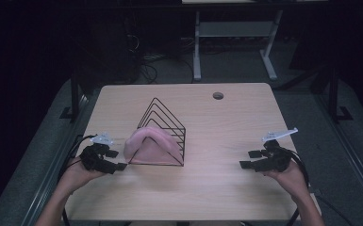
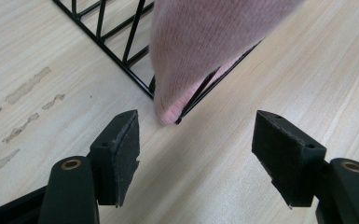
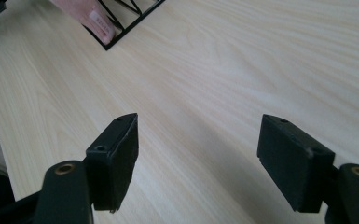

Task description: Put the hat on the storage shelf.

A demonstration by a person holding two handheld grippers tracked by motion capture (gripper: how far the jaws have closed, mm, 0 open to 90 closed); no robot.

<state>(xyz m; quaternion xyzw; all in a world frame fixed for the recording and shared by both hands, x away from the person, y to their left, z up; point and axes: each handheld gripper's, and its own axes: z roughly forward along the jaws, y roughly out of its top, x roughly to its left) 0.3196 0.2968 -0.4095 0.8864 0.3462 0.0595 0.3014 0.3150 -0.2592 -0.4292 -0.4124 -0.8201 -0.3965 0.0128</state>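
A pink knit cloth (image 1: pixel 148 143) drapes over the black wire rack (image 1: pixel 162 127) mid-tabletop (image 1: pixel 226 141). The left gripper (image 1: pixel 114 160), jaws spread, sits just beside the rack's near corner. The right gripper (image 1: pixel 248 159), jaws spread, hovers over bare wood near the right edge.

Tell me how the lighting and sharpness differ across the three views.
High view: dim, surroundings nearly black, the table lit. Left gripper view: bright, the pink knit cloth slightly soft, wood grain crisp. Right gripper view: bright, the far wire rack corner blurred.
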